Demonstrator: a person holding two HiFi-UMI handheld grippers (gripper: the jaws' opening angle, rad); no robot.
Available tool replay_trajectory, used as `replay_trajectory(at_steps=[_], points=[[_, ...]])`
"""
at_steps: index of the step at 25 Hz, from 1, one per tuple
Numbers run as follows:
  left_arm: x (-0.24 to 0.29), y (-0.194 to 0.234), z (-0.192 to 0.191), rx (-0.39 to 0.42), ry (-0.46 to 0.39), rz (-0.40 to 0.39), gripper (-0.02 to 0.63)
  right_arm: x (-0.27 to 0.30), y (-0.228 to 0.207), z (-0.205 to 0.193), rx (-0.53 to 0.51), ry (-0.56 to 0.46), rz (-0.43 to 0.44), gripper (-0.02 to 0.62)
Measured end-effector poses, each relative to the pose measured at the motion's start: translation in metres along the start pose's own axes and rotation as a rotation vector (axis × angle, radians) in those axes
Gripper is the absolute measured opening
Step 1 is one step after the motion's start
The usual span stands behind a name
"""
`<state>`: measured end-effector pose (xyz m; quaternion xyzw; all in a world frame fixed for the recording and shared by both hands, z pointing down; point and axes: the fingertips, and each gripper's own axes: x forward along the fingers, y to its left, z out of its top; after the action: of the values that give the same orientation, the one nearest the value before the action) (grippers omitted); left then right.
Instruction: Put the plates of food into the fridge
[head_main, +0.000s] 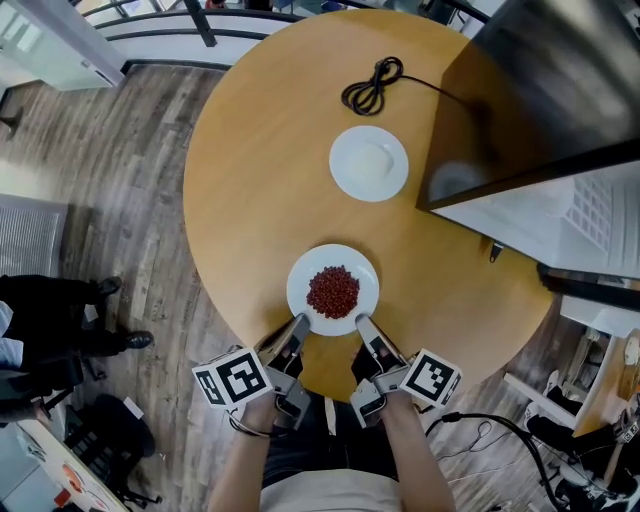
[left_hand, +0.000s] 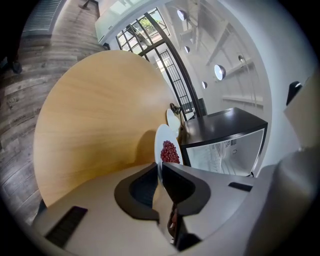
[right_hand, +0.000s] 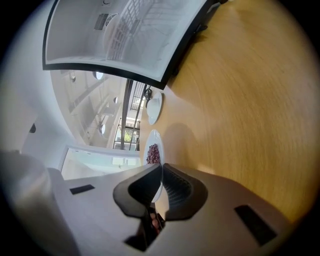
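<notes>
At the table's (head_main: 250, 170) near edge, the left gripper (head_main: 298, 322) and right gripper (head_main: 362, 323) each have their jaws pinched on the near rim of the plate (head_main: 300, 272), one at either side. The plate carries a heap of red food (head_main: 333, 291) and sits flat on the wood. Beyond it, near the middle, lies a second plate (head_main: 343, 148), then a coiled cord (head_main: 372, 88) by the far edge, and the fridge (head_main: 560, 210) stands open at the right edge.

Your bench (head_main: 250, 200) is warm tan woodgrain. The near plate (head_main: 300, 283) and far plate (head_main: 369, 163) are both white, the food (head_main: 333, 291) dark red, the cable (head_main: 372, 87) black, the floor (head_main: 110, 170) grey-brown planks.
</notes>
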<state>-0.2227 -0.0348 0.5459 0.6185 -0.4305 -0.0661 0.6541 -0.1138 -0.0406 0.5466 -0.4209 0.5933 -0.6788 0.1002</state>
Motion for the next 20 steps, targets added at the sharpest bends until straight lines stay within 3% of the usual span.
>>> replay_trajectory(at_steps=[8,20], points=[[0.009,-0.04,0.01,0.074,0.022,-0.069,0.032,-0.016,0.028,0.026,-0.052,-0.094,0.052,0.023],[0.025,-0.106,-0.008,0.201,0.131,-0.177,0.032,-0.077,0.058,0.059,-0.061,-0.3,0.092,0.021]])
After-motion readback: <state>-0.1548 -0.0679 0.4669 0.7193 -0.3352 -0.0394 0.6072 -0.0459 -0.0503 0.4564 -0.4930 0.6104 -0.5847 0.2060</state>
